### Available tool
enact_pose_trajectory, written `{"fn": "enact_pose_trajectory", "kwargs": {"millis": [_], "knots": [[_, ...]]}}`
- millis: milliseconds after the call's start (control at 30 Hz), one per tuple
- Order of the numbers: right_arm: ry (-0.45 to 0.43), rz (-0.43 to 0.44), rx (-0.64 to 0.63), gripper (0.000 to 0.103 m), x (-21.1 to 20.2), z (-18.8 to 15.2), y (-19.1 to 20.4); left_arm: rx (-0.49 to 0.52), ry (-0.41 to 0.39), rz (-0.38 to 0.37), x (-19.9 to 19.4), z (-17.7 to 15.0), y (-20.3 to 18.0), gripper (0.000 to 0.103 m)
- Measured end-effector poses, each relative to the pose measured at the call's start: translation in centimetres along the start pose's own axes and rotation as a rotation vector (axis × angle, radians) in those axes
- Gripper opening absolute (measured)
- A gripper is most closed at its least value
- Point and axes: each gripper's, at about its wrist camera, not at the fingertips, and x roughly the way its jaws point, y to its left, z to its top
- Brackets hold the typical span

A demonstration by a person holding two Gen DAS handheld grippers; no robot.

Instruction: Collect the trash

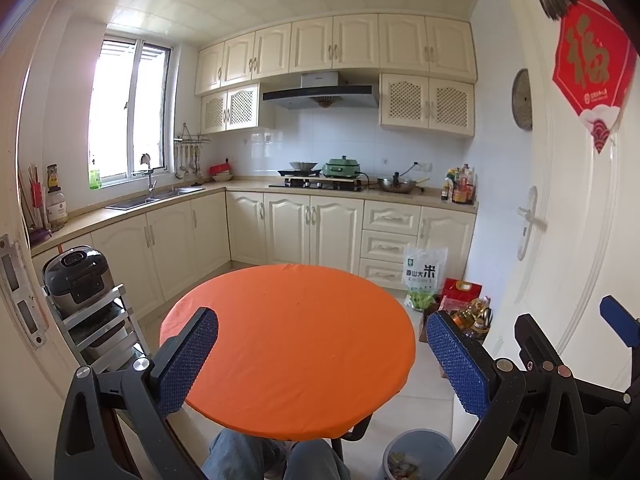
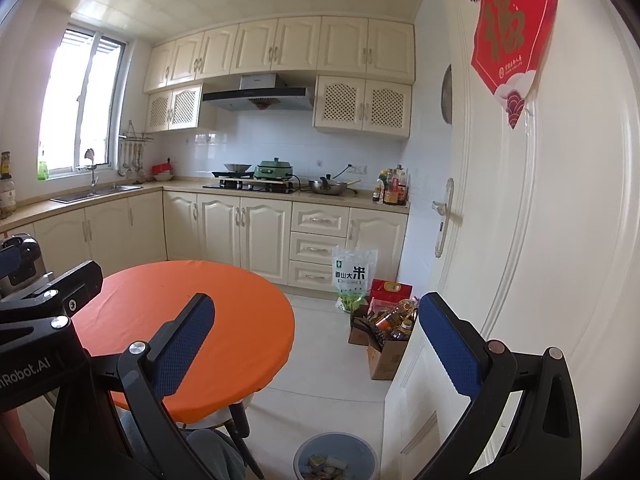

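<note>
Sitting on the tiled floor at the bottom of both frames, the blue trash bin (image 1: 418,456) (image 2: 336,458) holds several scraps of trash (image 2: 323,463), pale and crumpled, just beside the legs of the round table. That surface, covered by an orange tablecloth (image 1: 288,344) (image 2: 188,332), fills the lower middle of the left wrist view and the lower left of the right wrist view.

The left hand-held gripper (image 1: 320,364) hangs above the near edge of the cloth with its blue-padded fingers (image 1: 188,360) spread wide and nothing between them. The right hand-held gripper (image 2: 316,352) is likewise released, its fingers (image 2: 448,344) far apart and holding nothing; between them lie bare floor tiles and the bin below.

A person's knees in blue jeans (image 1: 272,460) show under the table at the bottom centre of the left view.

At right, near a white door (image 2: 540,220) bearing a red paper decoration (image 2: 512,36), stand a bag of rice (image 2: 354,276), a red box (image 2: 390,292) and a cardboard box with oil bottles (image 2: 394,322). At lower left of the left view a rice cooker (image 1: 78,276) sits on a metal rack (image 1: 100,328). Cream cabinets, a sink (image 1: 156,196), a hob with a green pot (image 1: 340,168) and a range hood (image 1: 320,90) line the far walls.
</note>
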Motion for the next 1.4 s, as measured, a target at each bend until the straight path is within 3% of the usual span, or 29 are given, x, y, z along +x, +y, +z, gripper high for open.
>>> {"fn": "enact_pose_trajectory", "kwargs": {"millis": [1400], "knots": [[0.047,-0.016,0.022,0.103,0.7,-0.4,0.5,0.019,0.023,-0.013,0.4,0.3,1.6,0.103]]}}
